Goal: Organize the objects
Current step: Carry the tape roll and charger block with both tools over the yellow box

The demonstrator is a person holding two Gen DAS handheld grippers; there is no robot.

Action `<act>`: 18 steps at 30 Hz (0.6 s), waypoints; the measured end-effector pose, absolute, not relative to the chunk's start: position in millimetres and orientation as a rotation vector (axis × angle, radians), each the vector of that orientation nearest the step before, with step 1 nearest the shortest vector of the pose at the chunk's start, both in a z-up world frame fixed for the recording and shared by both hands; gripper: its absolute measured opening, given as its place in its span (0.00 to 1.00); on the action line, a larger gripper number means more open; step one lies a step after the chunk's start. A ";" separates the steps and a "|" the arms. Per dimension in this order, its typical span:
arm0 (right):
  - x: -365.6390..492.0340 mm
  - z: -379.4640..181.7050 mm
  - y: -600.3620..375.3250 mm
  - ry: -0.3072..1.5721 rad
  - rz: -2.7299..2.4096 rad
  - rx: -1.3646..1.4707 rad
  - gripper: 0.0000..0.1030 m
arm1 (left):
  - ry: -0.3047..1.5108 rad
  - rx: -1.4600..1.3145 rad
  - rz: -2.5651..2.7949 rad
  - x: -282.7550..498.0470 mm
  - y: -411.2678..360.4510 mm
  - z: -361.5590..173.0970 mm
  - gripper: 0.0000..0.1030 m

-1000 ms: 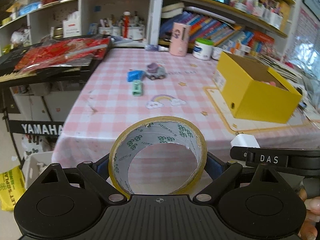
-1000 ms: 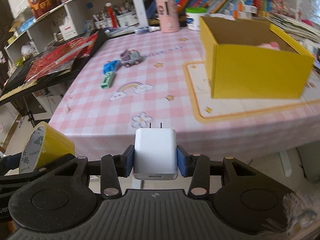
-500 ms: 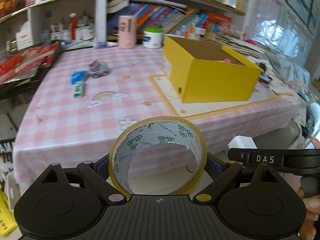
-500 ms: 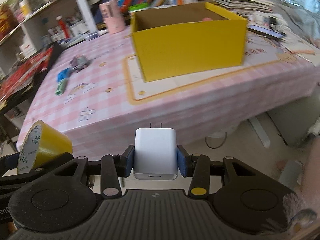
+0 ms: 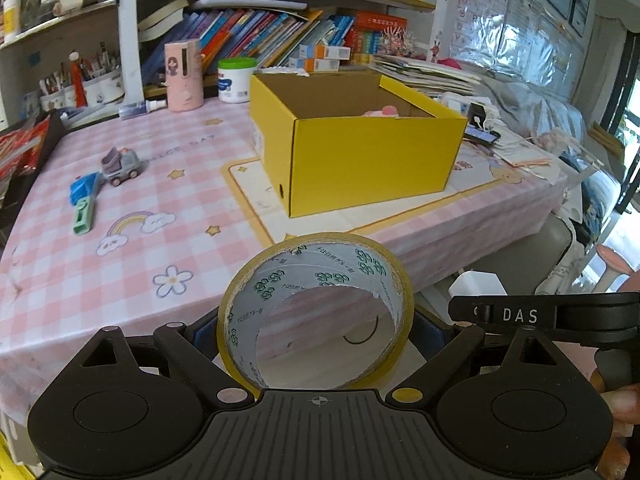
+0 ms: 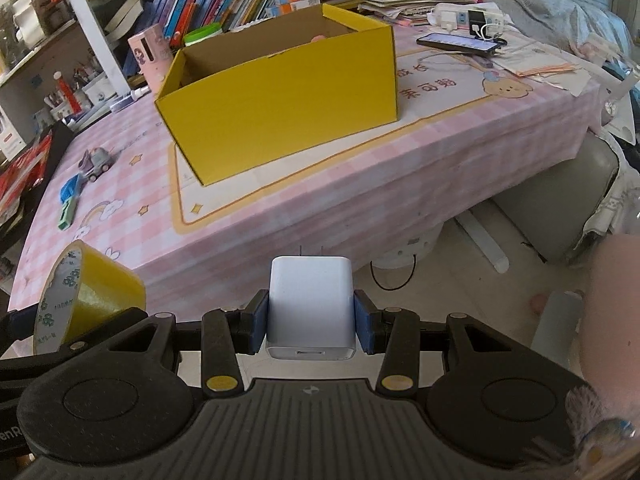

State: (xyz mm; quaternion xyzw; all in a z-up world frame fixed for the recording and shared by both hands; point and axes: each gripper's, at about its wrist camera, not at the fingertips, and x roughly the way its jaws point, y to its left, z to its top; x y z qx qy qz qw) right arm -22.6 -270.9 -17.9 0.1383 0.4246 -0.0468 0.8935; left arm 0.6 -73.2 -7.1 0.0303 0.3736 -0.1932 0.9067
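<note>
While both grippers hover off table (image 5: 120, 280) edge: left gripper (image 5: 316, 332) clamped around tape roll (image 5: 316, 280), right gripper (image 6: 310, 316) clenched on white charger (image 6: 310, 300). Open yellow box (image 6: 288, 108) on mat ahead; toy truck (image 5: 120, 166) far left.

White letters "DAS" stand on the black right gripper (image 5: 520, 315) at the left wrist view's right edge, faint "NICE DAY" on the pink checked tablecloth (image 5: 176, 145), and Chinese characters, upside down, on the cream mat (image 6: 430, 88).
</note>
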 end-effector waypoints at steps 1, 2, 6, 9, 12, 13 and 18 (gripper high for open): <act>-20.6 -17.8 -272.6 0.882 -0.097 0.288 0.40 | 0.773 0.064 -0.399 2.5 -75.3 -7.1 0.90; -18.6 -17.8 -274.3 0.883 -0.098 0.289 0.40 | 0.774 0.064 -0.400 4.8 -76.6 -7.2 0.90; -8.8 -18.2 -279.7 0.887 -0.101 0.291 0.40 | 0.773 0.066 -0.401 13.0 -82.0 -7.1 0.90; -0.9 -18.6 -282.7 0.891 -0.095 0.287 0.40 | 0.763 0.068 -0.397 18.2 -84.7 -4.9 0.90; 6.9 -16.0 -283.8 0.882 -0.092 0.278 0.40 | 0.729 0.069 -0.389 23.8 -86.5 0.9 0.90; 9.6 -13.7 -284.3 0.873 -0.091 0.273 0.40 | 0.715 0.071 -0.385 26.3 -87.4 3.4 0.90; 27.4 3.4 -290.4 0.804 -0.078 0.246 0.40 | 0.634 0.088 -0.366 42.8 -95.4 18.5 0.90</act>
